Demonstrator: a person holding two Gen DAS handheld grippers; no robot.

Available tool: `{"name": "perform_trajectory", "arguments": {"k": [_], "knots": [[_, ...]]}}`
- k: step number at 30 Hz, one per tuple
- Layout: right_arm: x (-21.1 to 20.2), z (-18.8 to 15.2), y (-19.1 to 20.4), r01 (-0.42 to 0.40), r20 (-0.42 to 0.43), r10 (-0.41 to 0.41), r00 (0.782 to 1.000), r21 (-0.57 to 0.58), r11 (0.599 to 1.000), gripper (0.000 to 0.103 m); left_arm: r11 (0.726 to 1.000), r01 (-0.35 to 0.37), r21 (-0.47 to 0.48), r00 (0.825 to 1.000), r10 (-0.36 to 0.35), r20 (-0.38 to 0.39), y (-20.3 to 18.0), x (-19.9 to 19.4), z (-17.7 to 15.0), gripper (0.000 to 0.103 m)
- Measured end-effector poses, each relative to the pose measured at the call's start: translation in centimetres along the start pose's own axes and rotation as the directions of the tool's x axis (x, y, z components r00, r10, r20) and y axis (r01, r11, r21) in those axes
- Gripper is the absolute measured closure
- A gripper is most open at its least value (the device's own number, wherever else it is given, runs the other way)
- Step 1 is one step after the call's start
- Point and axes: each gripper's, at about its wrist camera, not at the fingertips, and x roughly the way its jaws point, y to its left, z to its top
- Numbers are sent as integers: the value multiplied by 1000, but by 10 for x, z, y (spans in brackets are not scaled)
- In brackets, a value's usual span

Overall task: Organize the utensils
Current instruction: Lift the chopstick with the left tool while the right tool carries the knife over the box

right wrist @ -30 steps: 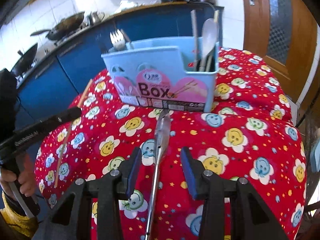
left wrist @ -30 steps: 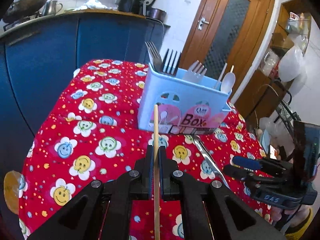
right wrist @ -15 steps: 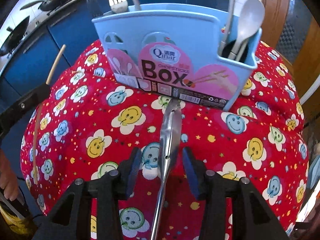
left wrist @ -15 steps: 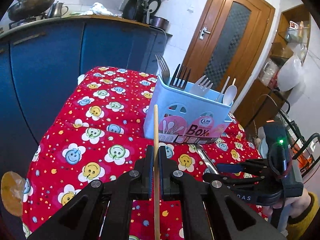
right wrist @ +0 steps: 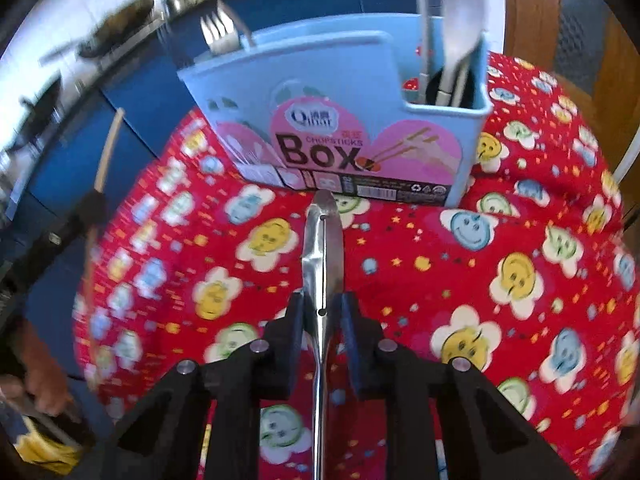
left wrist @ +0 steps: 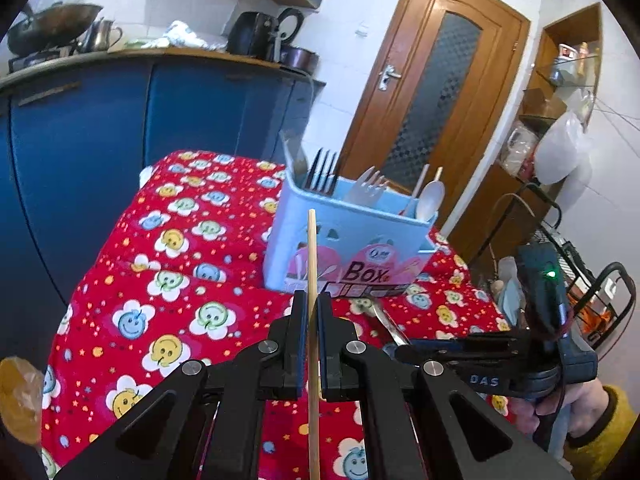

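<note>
A thin wooden chopstick (left wrist: 311, 248) stands upright, with my left gripper (left wrist: 311, 300) shut on it, a little in front of the light blue chopsticks box (left wrist: 352, 236). The box holds forks (left wrist: 322, 172), a white spoon (left wrist: 430, 198) and chopsticks. A flat metal utensil (right wrist: 324, 240) lies on the red cloth with its tip almost at the box (right wrist: 320, 68). My right gripper (right wrist: 322, 304) straddles it. Its jaws are closing, and the pads touch both edges of the metal. The left gripper (right wrist: 92, 204) with its chopstick (right wrist: 108, 148) appears blurred at the left.
The table wears a red tablecloth (left wrist: 180, 280) with smiley flowers that drops off at the left edge. Blue cabinets (left wrist: 100, 140) with a wok (left wrist: 52, 28) and kettle stand behind. At the back right are a wooden door (left wrist: 436, 80) and cluttered shelves (left wrist: 560, 128).
The right gripper has moved closer to the box and lower over the metal utensil, and its jaws have narrowed onto it. The left gripper still holds the chopstick and has barely moved.
</note>
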Motion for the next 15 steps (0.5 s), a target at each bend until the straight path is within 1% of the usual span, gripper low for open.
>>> {"name": "perform_trajectory", "arguments": {"k": [3,6,9,12,15], "knots": [[-19,-8,-6,-70,88,67,994,34,997,82,1000,16,6,1000,-16,25,-6,-7,4,98],[-40,-17,-12,-139,194,127,973,51,989,82,1000,26,9,998,-27,58,-12,-14,9,98],[-58,-26,-14,-172,293,155,944,33,985,82,1000,20,14,996,-21,86,-19,-17,18,98],[-68,-26,-12,-193,358,171,918,25,981,82,1000,14,16,994,-16,112,-24,-17,28,98],[-77,-20,-12,-198,427,173,887,13,980,82,1000,13,18,991,-16,135,-28,-14,39,98]]}}
